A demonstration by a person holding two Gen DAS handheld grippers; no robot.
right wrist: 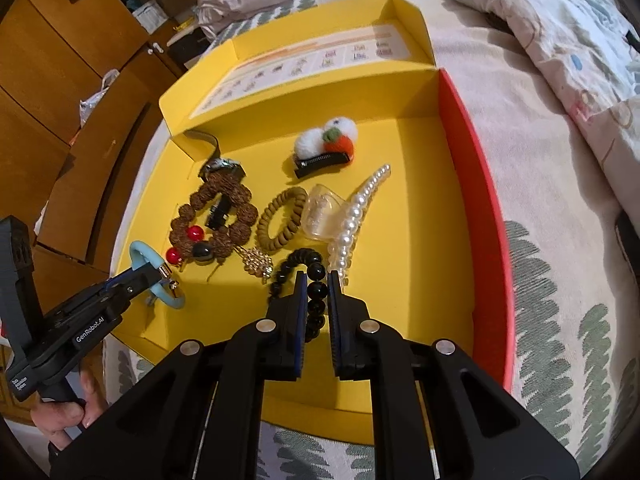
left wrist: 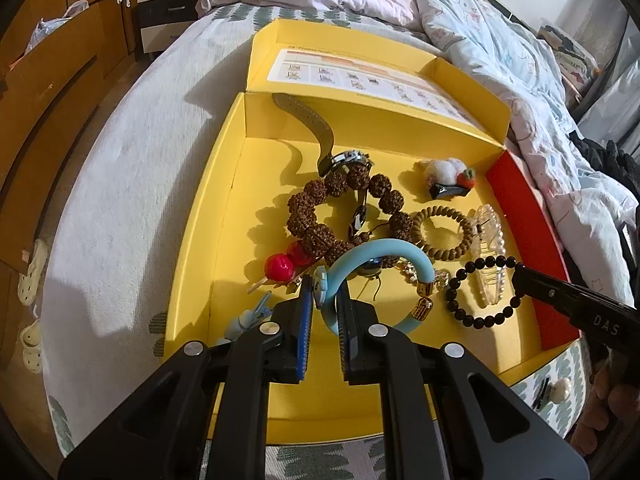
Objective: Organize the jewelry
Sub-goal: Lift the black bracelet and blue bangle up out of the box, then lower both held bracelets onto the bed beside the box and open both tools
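Note:
An open yellow box (left wrist: 224, 220) lies on the bed with jewelry in it. My left gripper (left wrist: 325, 292) is shut on a light blue bangle (left wrist: 384, 252) with gold end caps, lifted at the box's near left; the right wrist view shows this gripper (right wrist: 140, 276) and the bangle (right wrist: 140, 250) too. My right gripper (right wrist: 316, 280) is shut on a black bead bracelet (right wrist: 296, 258), which loops out to the left of the fingers. In the left wrist view that gripper (left wrist: 520, 276) pinches the bracelet (left wrist: 480, 312) at its far right.
In the box lie a brown seed-bead bracelet (left wrist: 304, 208), a watch (left wrist: 348, 158), a tan bead bracelet (right wrist: 280, 220), a pearl claw clip (right wrist: 356, 216), a felt hair clip (right wrist: 324, 144) and red beads (left wrist: 280, 268). The box's red right wall (right wrist: 480, 168), a rumpled quilt (left wrist: 520, 80), wooden cabinets (left wrist: 52, 80).

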